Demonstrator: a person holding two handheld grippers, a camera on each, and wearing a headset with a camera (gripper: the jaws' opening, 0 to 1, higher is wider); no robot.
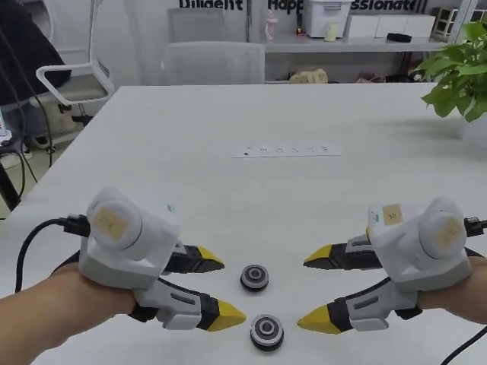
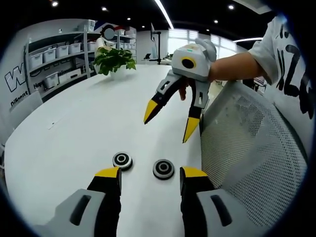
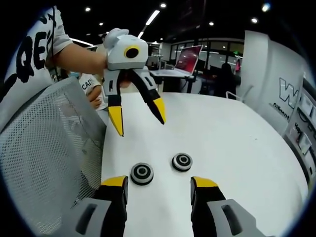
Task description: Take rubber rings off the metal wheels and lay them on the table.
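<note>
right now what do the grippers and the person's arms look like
Both the left gripper and right gripper have light grey rounded bodies, black jaws with pointed yellow tips and a tan sticker. A black cable leaves the left one. The person wears a white short-sleeved T-shirt with black lettering.

Two small metal wheels lie flat on the white table (image 1: 228,114), close to its near edge and well short of its middle. The far wheel (image 1: 254,277) and the near wheel (image 1: 267,331) sit slightly apart. Each is a silvery hub with a black rubber ring (image 1: 243,279) seated around it.
</note>
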